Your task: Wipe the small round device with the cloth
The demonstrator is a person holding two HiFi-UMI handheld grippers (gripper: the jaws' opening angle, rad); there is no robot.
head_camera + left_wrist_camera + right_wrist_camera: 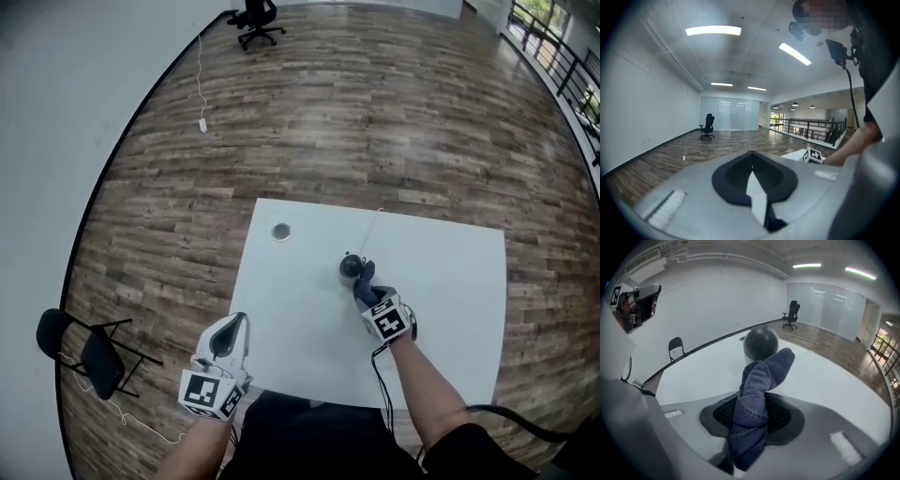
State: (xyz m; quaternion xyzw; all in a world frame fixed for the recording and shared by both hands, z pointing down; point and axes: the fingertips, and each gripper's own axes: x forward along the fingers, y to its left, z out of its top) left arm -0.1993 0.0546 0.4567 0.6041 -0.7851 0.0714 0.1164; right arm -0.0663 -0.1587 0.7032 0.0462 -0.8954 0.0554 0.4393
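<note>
From the head view, the device [351,268] sits mid-surface [450,319]. The right tongs [371,294] and their cloth [364,279] are just on its near side, while the left tongs [232,326] are well off from it by the near edge. In the left gripper view, the left tongs [752,171] are closed together on nothing, with no device in sight. In the right gripper view, the right tongs [751,420] are clamped on the cloth [759,380], whose free end points straight at the device [760,344] just beyond, and I'd judge the bare surface all round the device leaves room to wipe.

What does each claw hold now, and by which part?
The right claw pinches the blue cloth around its bunched middle; the free end points toward the round device. The left claw is shut, empty.
</note>
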